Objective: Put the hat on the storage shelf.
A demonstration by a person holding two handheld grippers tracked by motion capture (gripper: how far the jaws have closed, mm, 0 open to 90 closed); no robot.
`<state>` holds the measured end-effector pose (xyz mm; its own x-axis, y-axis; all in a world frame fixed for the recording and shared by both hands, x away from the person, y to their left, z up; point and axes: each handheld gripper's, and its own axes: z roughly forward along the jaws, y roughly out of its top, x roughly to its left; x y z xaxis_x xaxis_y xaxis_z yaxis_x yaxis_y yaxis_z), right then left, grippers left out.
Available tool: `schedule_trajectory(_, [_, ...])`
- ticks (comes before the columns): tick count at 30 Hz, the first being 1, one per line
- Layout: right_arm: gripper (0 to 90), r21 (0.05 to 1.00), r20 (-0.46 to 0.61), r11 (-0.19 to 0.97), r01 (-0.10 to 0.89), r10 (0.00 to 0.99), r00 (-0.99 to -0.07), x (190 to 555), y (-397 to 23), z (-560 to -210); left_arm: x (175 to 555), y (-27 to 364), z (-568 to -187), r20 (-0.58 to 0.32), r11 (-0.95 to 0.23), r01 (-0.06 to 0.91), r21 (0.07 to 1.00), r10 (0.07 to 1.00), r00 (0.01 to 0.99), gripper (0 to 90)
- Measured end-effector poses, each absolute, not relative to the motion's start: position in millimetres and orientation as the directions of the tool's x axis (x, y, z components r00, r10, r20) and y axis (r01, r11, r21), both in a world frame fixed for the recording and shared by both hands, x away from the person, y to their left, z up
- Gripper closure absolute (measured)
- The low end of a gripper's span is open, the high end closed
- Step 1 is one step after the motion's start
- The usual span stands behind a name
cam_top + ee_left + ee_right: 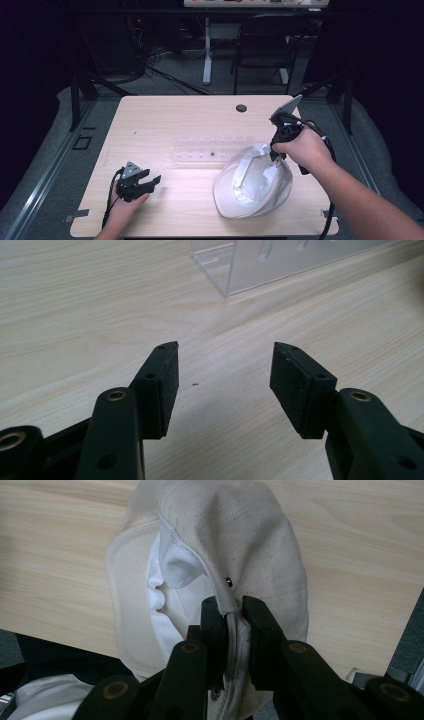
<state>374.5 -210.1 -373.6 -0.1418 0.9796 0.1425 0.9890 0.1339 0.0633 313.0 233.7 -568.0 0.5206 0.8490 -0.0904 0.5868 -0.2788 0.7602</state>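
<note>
I am working with two grippers, one cap and one clear rack on one table.

Nearest to me in the high view, my left gripper [150,182] is resting low over the table [165,112] at the front left, my hand under it. Its jaws are standing released, wide apart with nothing between them. The left gripper view is showing this best: the two black pads [167,385] are hanging over bare wood with a clear gap, and a tiny dark speck is lying on the table between them. That view is also catching a corner of the rack [250,265] close ahead, something the high view is only giving as a faint outline.

A little farther out, on the right, my right gripper [276,150] is clenching the cap [255,182]. The cap is lying at the front right of the table, its far edge lifted into my jaws and its pale lining facing up. The right gripper view is showing what the high view is hiding behind my hand: the pads [214,625] are pinching a fold of the cap's [240,545] rim, with a small eyelet just above them and the white lining open to the left.

Farthest, the rack [212,149] is lying flat across the middle of the table, just beside the cap's far edge.
</note>
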Motion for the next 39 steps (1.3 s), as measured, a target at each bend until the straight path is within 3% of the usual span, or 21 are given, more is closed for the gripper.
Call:
schedule_trajectory(3, [80.4, 0.067, 0.156, 0.125, 0.990, 0.979, -0.134, 374.4, -210.1, -372.7, 313.1, 233.8, -567.9, -0.089, -0.281, 0.585, 0.761, 0.848, 0.523, 45.5])
schedule_trajectory(4, [80.5, 0.059, 0.188, 0.082, 0.995, 0.978, -0.092, 374.2, -211.2, -373.4, 313.1, 233.7, -567.9, -0.089, -0.281, 0.585, 0.761, 0.848, 0.523, 45.5])
schedule_trajectory(39, [81.0, 0.031, 0.559, -0.007, 0.999, 0.829, -0.012, 369.6, -228.3, -360.4, 313.0, 232.2, -569.4, -0.088, -0.274, 0.578, 0.769, 0.850, 0.519, 45.5])
